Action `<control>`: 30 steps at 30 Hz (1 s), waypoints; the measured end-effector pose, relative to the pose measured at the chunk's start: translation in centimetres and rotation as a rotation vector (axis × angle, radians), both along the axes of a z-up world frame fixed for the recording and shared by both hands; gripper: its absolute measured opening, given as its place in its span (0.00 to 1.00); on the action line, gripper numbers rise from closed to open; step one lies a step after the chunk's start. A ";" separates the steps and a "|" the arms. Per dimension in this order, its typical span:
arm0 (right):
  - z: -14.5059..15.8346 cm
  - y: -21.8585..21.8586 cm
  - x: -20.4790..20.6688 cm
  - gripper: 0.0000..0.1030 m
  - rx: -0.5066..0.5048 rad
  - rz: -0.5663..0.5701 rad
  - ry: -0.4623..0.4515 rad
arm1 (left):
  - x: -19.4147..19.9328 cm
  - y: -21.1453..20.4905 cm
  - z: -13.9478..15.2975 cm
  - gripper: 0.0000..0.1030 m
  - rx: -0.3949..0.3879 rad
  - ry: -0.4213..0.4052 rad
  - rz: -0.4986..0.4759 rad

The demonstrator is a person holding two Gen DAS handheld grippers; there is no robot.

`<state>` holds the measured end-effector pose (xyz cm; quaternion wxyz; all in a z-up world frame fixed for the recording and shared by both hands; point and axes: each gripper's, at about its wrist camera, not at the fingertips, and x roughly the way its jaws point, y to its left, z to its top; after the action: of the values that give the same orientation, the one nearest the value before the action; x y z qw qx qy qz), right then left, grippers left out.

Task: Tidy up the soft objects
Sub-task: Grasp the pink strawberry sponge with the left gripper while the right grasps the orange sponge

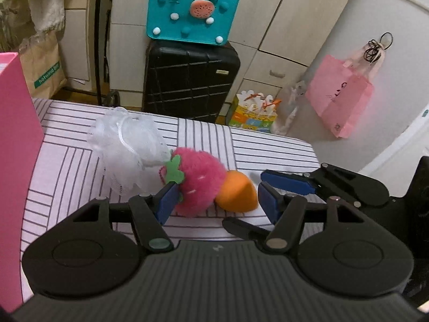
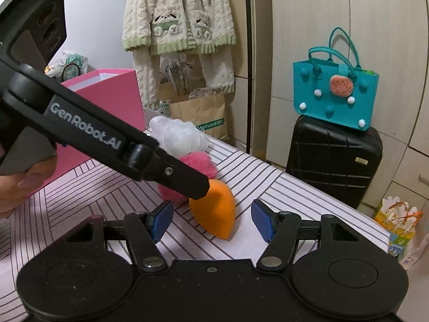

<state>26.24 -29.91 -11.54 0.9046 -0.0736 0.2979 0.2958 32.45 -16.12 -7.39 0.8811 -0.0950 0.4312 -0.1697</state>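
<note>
The orange sponge (image 2: 213,210) lies on the striped worktop (image 2: 281,187), touching the pink pompom (image 1: 198,181), its pointed end turned toward the right gripper (image 2: 211,221). That gripper's jaws stand apart and empty, as do the left gripper's (image 1: 217,204), which frame the pompom and sponge.

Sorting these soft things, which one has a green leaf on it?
The fluffy pink strawberry pompom; the white mesh puff and smooth orange sponge have none.
</note>
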 end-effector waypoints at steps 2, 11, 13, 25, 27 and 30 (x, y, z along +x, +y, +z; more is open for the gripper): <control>-0.2 0.2 0.2 0.66 -0.008 -0.004 0.008 | 0.3 0.1 -0.2 0.62 0.005 0.001 0.021; -0.8 0.0 0.4 0.39 -0.009 -0.003 0.004 | 1.3 0.3 -0.6 0.62 0.044 -0.051 0.099; -0.7 -0.2 0.0 0.39 -0.008 -0.016 0.003 | 1.6 0.0 -1.1 0.62 0.047 -0.041 0.106; -0.7 -2.2 -2.0 0.39 0.012 -0.109 0.015 | 1.1 -1.3 -2.5 0.46 0.068 -0.072 0.075; -0.7 -2.3 -2.3 0.39 0.018 -0.121 0.019 | 0.7 -1.5 -2.5 0.44 0.084 -0.082 0.060; -0.7 -2.5 -2.8 0.39 0.035 -0.134 0.033 | 0.0 -1.4 -2.4 0.43 0.084 -0.089 0.049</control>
<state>23.44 -32.42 -12.19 0.9186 -0.0326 0.3116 0.2409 32.41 -17.56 -9.81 0.9064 -0.0607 0.3959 -0.1340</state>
